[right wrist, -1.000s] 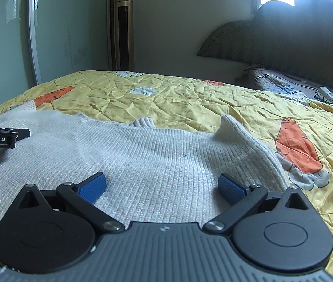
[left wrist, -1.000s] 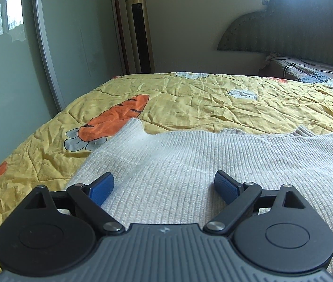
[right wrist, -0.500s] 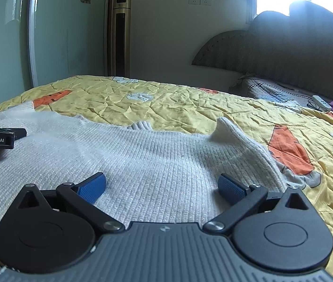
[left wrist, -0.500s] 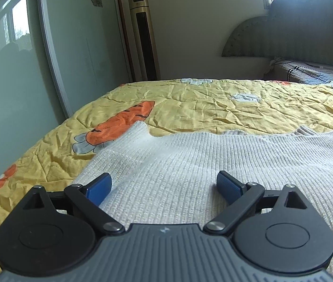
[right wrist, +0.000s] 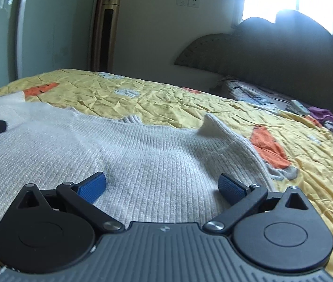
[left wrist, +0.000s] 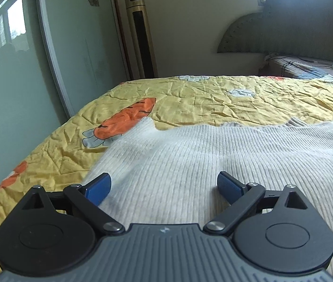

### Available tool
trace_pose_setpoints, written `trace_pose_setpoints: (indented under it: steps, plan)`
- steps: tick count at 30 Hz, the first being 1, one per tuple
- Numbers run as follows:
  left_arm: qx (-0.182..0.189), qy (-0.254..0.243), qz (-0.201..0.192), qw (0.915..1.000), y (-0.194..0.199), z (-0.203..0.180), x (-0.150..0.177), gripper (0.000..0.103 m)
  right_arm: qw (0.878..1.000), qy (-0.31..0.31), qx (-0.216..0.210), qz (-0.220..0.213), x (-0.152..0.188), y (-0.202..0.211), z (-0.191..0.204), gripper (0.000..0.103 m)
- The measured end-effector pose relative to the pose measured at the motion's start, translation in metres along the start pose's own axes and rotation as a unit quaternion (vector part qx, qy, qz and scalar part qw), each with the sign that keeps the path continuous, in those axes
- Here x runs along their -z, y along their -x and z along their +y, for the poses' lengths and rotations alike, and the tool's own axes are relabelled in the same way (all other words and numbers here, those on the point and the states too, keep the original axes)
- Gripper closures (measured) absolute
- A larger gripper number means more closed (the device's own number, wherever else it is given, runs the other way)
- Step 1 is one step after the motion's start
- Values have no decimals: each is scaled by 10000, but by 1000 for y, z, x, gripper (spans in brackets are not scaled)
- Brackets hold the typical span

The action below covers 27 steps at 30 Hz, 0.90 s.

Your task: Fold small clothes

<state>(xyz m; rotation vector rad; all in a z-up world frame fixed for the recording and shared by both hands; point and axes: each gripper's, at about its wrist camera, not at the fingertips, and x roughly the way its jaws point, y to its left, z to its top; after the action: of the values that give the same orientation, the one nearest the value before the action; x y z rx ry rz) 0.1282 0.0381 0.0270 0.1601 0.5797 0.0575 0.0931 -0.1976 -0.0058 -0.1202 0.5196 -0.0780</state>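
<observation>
A wide bed under a crumpled yellow quilt printed with orange carrots (left wrist: 190, 98) fills both views, its near and right edges cut off by the frames. Behind it stand pale green sliding wardrobe doors with flower decals (left wrist: 13, 70), a dark grey scalloped padded headboard (right wrist: 272, 54) and a tall gold tower fan (left wrist: 140, 35); the window above the headboard is blown out by glare.

The white ribbed knit sweater (left wrist: 213, 159) lies spread flat on the quilt, directly beneath both tools. Its lower part is hidden under the gripper bodies. In the right wrist view one corner of the knit (right wrist: 210, 123) stands curled up off the quilt; the ribbed collar (right wrist: 132, 119) shows at the far edge.

The left gripper (left wrist: 164, 185) has its blue-padded jaws spread wide, nothing between them, low over the knit; whether the pads touch it cannot be told. The right gripper (right wrist: 161, 184) is likewise spread wide and empty.

Small items on the far bedside, a white remote-like object (right wrist: 299, 107) and purple cloth (right wrist: 320, 112), are too blurred to identify.
</observation>
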Motion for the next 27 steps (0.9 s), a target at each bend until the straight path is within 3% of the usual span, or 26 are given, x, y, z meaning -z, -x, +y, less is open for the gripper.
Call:
trace_pose_setpoints:
  steps: [2,4,8,10,13,15,17,22,27]
  plan:
    - [9,-126,7,9999,13,7,3,6,9999,-54,-119,-22,0,12,7,0]
    - [-51,-214,-22,9998,25,17,6,5,9983,-141,-558,-109,0,27,14,1]
    - [-236,236,-35,9994,45,65,12,5,9915,-55,-1278,-227,1,53,40,1]
    - [100,637,149,9978,48,97,14,5,9886,19,-1488,-221,0,60,52,1]
    - [906,1094,440,9889,51,138,21,6,9842,115,-1758,-191,-3,66,69,1]
    - [1215,1104,569,9848,53,149,27,6,9814,155,-1904,-168,-4,70,81,1]
    - [1295,959,680,9846,53,149,35,6,9768,301,-2112,-181,-2,78,97,1]
    - [1253,566,970,9857,46,133,58,6,9717,1168,-2015,-385,8,94,139,1]
    - [1343,769,921,9837,51,141,55,6,9649,1726,-1928,-441,17,108,162,1]
